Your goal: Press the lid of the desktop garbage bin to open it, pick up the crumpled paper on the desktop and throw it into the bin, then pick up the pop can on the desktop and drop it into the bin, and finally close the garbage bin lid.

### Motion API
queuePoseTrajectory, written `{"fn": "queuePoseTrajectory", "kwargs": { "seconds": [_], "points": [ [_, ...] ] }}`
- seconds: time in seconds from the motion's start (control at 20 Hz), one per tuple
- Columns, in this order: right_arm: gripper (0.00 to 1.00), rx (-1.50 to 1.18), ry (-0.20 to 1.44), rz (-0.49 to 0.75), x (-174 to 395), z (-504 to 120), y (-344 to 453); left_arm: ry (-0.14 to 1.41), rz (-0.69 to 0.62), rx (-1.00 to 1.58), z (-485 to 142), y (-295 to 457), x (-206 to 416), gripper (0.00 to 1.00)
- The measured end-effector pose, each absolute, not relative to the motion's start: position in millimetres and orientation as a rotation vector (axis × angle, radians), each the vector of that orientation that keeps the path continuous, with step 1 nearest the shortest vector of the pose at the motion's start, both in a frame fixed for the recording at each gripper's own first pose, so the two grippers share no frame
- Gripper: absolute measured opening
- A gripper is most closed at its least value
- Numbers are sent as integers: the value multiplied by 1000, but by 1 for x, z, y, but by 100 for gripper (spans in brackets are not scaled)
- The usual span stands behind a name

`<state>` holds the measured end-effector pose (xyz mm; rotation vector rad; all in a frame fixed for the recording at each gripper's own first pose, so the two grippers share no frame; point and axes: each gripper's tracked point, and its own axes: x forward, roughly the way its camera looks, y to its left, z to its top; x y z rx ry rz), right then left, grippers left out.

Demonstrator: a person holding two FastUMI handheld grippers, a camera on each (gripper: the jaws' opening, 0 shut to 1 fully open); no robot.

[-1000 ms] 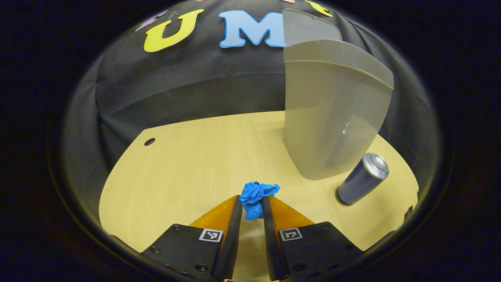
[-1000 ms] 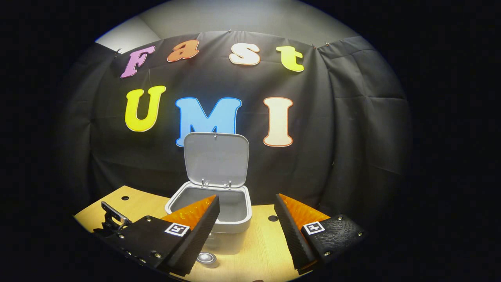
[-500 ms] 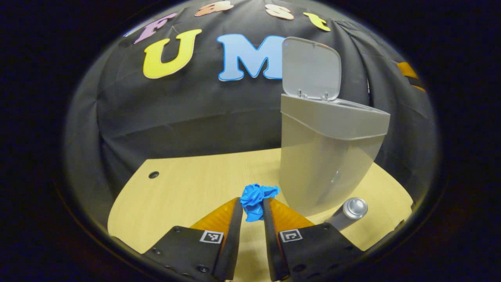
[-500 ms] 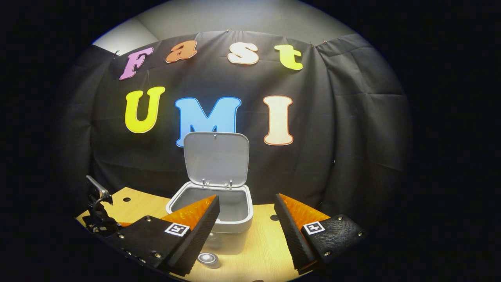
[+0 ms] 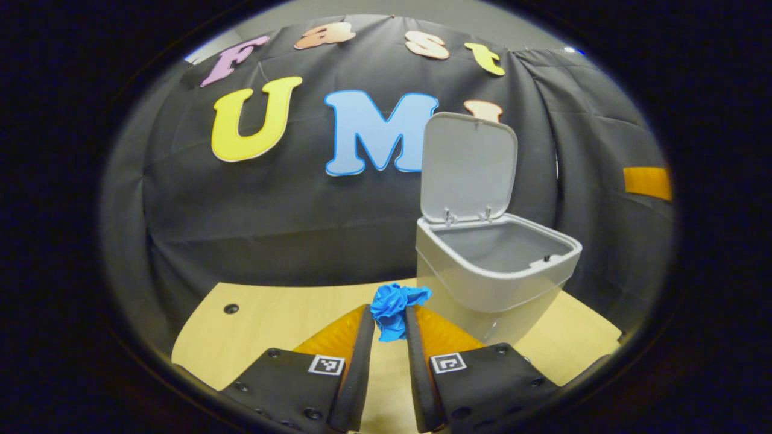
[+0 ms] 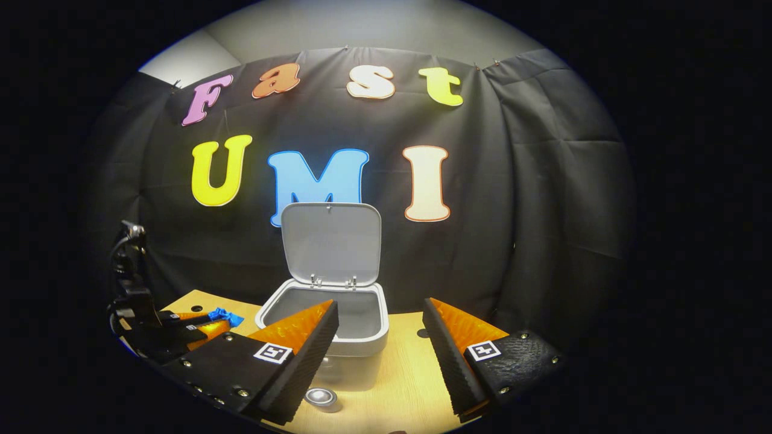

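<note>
In the left gripper view my left gripper (image 5: 389, 319) is shut on the blue crumpled paper (image 5: 393, 305), held in the air above the wooden desk, about level with the rim of the grey bin (image 5: 491, 280) to its right. The bin's lid (image 5: 469, 167) stands upright, open. In the right gripper view my right gripper (image 6: 380, 337) hangs open with nothing between its fingers, in front of the bin (image 6: 329, 328). The pop can (image 6: 319, 396) shows its silver top just below the bin. The left gripper (image 6: 202, 320) with the blue paper (image 6: 223, 315) appears at the far left.
The wooden desk (image 5: 271, 313) has small round holes near its back edge (image 5: 230, 308) and beside the bin (image 6: 421, 334). The black cloth wall stands close behind the bin and desk.
My left gripper has risen with the blue paper, from desk height to the level of the bin's rim; the can has dropped out of its view. The right gripper has stayed put.
</note>
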<state>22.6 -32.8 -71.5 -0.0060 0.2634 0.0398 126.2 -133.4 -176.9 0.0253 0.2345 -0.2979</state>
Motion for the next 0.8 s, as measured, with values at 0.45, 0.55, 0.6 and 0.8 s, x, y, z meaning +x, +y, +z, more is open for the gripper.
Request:
{"fn": "queuePoseTrajectory", "kwargs": {
  "seconds": [0.45, 0.55, 0.6, 0.8],
  "points": [
    [90, 25, 268, -15, 10, -77, -58, 99, -405, 37, -105, -188, 138, 39],
    [90, 31, 268, -34, 8, -78, -67, 92, -429, 42, -102, -202, 138, 40],
    [90, 35, 270, -45, 6, -79, -71, 90, -439, 45, -101, -208, 139, 40],
    [90, 46, 280, -80, -1, -84, -85, 86, -460, 68, -102, -227, 142, 39]
  ]
}}
